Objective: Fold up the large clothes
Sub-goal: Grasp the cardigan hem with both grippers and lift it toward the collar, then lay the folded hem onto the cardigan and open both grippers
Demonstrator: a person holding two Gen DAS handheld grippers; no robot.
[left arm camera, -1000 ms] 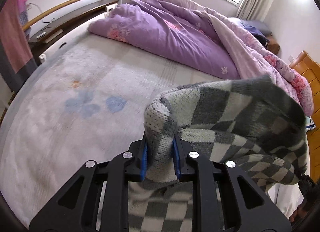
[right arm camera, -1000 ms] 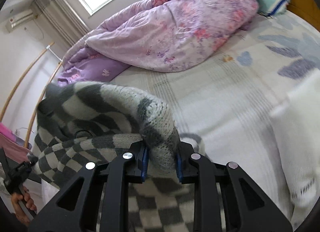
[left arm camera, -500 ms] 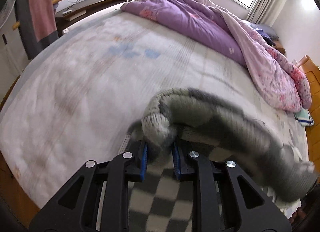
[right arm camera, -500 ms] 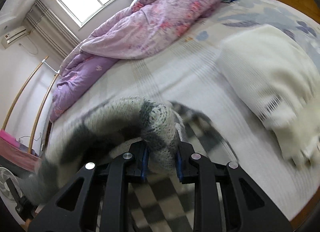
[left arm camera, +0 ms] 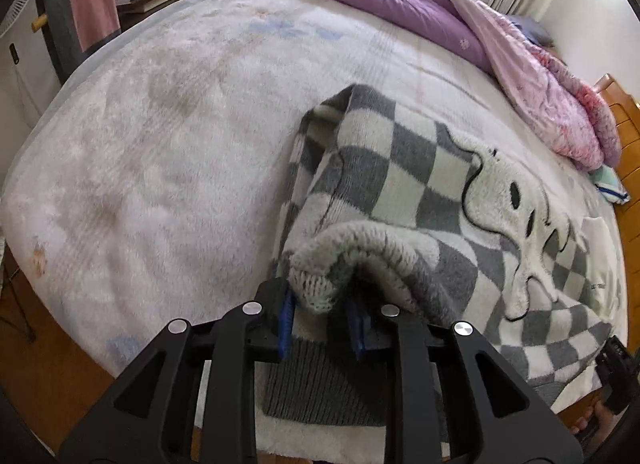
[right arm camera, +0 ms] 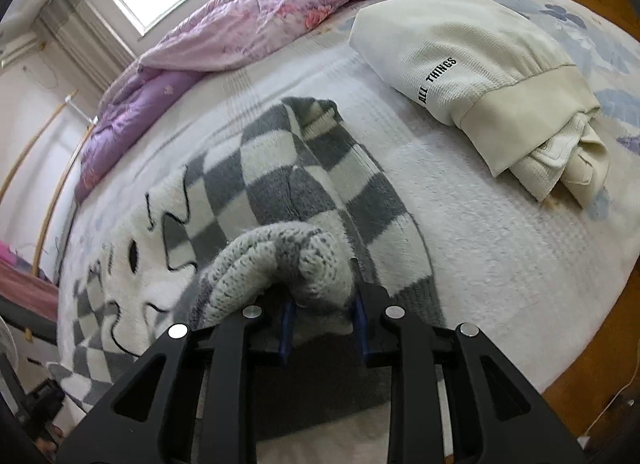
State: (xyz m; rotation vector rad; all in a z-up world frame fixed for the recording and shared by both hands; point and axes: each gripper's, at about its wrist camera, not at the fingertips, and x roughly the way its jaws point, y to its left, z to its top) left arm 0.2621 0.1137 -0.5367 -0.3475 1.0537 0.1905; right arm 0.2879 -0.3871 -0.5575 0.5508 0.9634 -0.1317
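Now the checked sweater (left arm camera: pixel 420 183) lies spread near the bed's (left arm camera: pixel 160 143) front edge. The left hand-held gripper (left arm camera: pixel 320 320) and right hand-held gripper (right arm camera: pixel 322 322) are opening, knit bunches between their jaws. Next, probably release and regrasp for folding.

1. The sweater (left arm camera: pixel 420 183) lies spread on the bed (left arm camera: pixel 160 163), reaching ahead of both sets of jaws.
2. A rolled edge of it sits between the left gripper (left arm camera: pixel 320 316) jaws, which are opening (the right gripper (right arm camera: pixel 322 320) likewise).
3. The folded garment (right arm camera: pixel 480 75) lies ahead and right of the right jaws, apart from the sweater.
4. The quilt (left arm camera: pixel 420 11) is heaped far ahead.
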